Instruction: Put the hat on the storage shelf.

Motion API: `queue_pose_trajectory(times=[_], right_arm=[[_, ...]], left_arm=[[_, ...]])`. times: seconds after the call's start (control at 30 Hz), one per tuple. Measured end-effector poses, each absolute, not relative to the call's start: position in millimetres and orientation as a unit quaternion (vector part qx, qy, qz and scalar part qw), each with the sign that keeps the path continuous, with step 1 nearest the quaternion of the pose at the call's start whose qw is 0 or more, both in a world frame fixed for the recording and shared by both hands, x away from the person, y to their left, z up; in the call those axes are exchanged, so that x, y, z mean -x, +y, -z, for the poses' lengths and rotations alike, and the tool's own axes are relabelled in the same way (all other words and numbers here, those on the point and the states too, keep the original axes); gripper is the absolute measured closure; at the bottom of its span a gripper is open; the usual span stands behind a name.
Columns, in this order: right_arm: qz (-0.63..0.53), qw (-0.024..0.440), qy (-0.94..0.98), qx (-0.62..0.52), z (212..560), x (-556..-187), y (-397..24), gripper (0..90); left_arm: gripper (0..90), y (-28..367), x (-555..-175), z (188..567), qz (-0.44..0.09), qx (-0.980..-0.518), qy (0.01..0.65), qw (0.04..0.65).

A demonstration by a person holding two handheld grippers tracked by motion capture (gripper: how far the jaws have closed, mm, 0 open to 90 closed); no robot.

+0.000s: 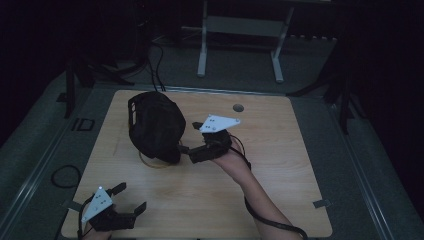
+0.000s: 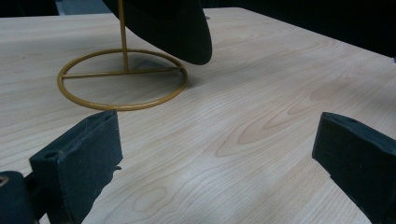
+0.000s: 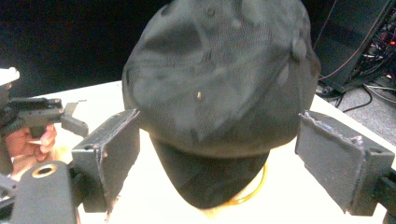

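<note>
a black cap (image 3: 219, 93) sits on a thin gold stand (image 2: 122, 77) on the wooden table (image 1: 280, 150). the right gripper (image 3: 217, 154) is right in front of the cap, its jaws wide apart on each side of the brim. the left gripper (image 1: 131, 200) is well apart from the stand, jaws apart too, holding nothing.
</note>
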State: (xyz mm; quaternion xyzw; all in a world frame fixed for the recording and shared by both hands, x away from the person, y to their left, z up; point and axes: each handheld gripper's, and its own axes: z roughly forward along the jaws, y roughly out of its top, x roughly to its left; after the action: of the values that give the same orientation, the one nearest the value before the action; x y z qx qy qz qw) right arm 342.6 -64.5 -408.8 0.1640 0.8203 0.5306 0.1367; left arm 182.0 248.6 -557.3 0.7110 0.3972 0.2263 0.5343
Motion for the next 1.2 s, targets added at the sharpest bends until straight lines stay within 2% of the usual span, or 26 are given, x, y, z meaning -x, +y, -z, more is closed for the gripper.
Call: queue_pose_trajectory(times=[0.7, 1.2], right_arm=[[-0.523, 0.126, 0.829, -0.156, 481.2, -304.0, -113.4, 14.2], [-0.499, 0.128, 0.839, -0.175, 515.8, -289.2, -156.2, 14.3]], left_arm=[[2.0, 251.0, -182.3, 557.4, -0.231, -0.709, 0.402, 0.532], [2.0, 250.2, -181.9, 557.3, -0.232, -0.709, 0.402, 0.531]])
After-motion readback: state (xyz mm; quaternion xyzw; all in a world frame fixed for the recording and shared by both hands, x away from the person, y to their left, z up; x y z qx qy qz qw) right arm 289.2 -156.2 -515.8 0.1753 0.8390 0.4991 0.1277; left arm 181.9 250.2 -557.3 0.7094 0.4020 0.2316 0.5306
